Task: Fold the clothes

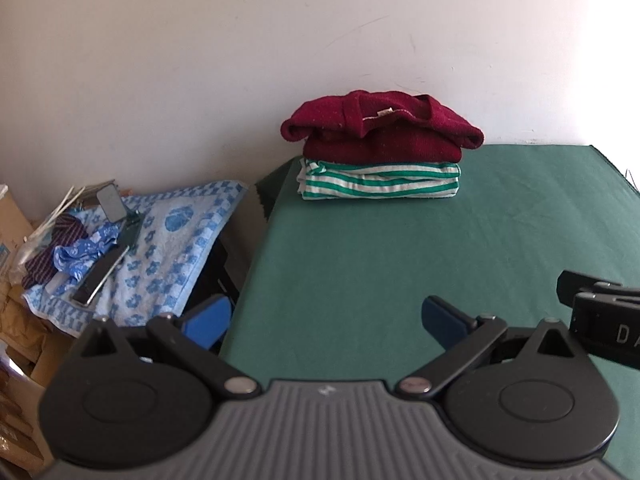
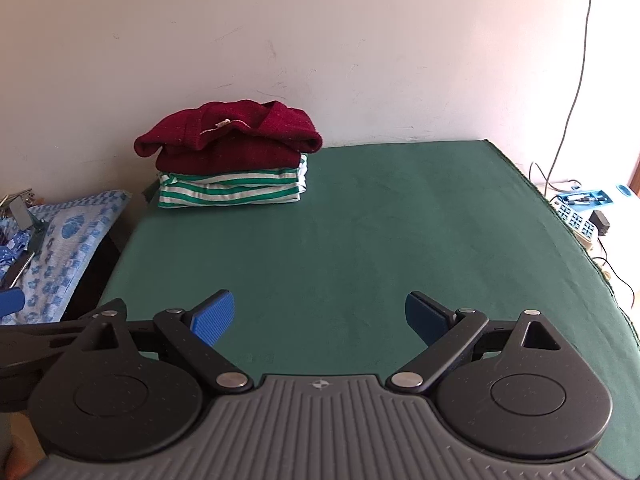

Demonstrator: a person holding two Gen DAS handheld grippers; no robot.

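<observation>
In the left wrist view, the left claw hangs wide open and empty over the left edge of the green tabletop. At the far side, against the white wall, sits a stack of 2 folded garments: a maroon sweater on top of a green-and-white striped shirt. To the left, off the tabletop, lies a blue patterned towel with clutter on it. Part of the right claw's body shows at the right edge.

In the right wrist view, the right claw is likewise spread open, holding nothing, above the bare near part of the tabletop. The sweater and shirt sit stacked at the far left corner, well apart from the claw. A cable hangs down the wall at right.
</observation>
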